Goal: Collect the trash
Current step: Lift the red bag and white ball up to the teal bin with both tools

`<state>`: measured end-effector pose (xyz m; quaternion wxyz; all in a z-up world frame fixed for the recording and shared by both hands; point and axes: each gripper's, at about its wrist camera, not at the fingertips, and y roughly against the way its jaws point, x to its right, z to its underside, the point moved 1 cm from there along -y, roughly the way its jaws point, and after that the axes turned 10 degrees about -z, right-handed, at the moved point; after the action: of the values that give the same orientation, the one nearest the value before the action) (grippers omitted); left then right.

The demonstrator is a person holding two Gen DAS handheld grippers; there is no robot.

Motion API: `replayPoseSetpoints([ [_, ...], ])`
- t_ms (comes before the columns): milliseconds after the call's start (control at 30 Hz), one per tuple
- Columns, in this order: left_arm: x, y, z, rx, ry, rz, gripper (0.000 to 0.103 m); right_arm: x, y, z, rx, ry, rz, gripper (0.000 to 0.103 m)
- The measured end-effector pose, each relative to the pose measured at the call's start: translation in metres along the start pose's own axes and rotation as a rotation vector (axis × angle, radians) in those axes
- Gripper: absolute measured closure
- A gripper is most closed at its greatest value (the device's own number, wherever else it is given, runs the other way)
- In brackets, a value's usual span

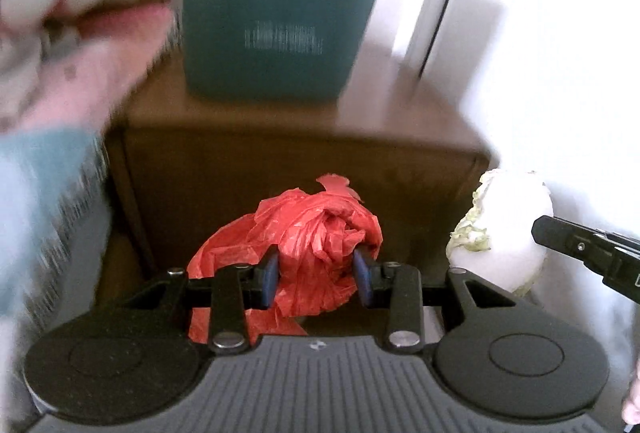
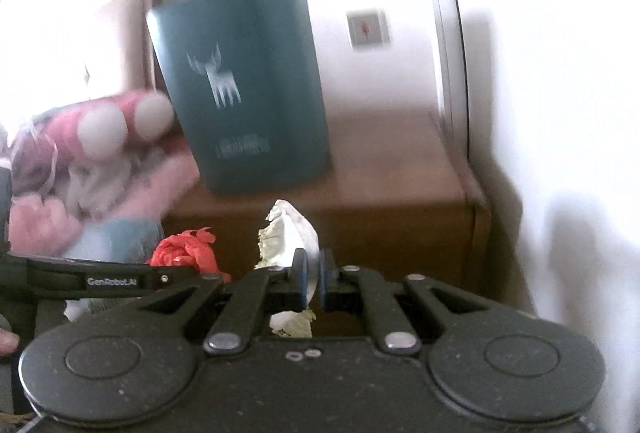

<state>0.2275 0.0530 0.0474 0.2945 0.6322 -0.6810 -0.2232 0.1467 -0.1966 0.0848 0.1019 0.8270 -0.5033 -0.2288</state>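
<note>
The wooden cabinet (image 1: 304, 169) serves as the landmark: on its top stands the box with a deer mark (image 1: 280, 5), toward the back, against the wall (image 1: 560, 73) that also runs along the cabinet's right side. Before the cabinet's front, the crumpled plastic bag (image 1: 312, 241) sits between the pads of the left gripper (image 1: 318, 275), and to its right the wad of paper (image 2: 292, 233) is pinched in the right gripper (image 2: 314, 283). Left of the cabinet lies a heap of soft toys and cloth (image 2: 100, 161).
</note>
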Motion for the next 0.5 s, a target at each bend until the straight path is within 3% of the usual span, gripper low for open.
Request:
replayPoseSetpoints([
  [167,-0.004,0.045,-0.060,0.075,-0.032,-0.015,0.066,-0.026,0.010,-0.060,0.025,0.104,-0.009,0.099],
  [500,0.003,0.118,-0.149,0.131,-0.159,-0.094,0.066,-0.074,0.012,-0.156,0.051,0.222,-0.034,0.099],
])
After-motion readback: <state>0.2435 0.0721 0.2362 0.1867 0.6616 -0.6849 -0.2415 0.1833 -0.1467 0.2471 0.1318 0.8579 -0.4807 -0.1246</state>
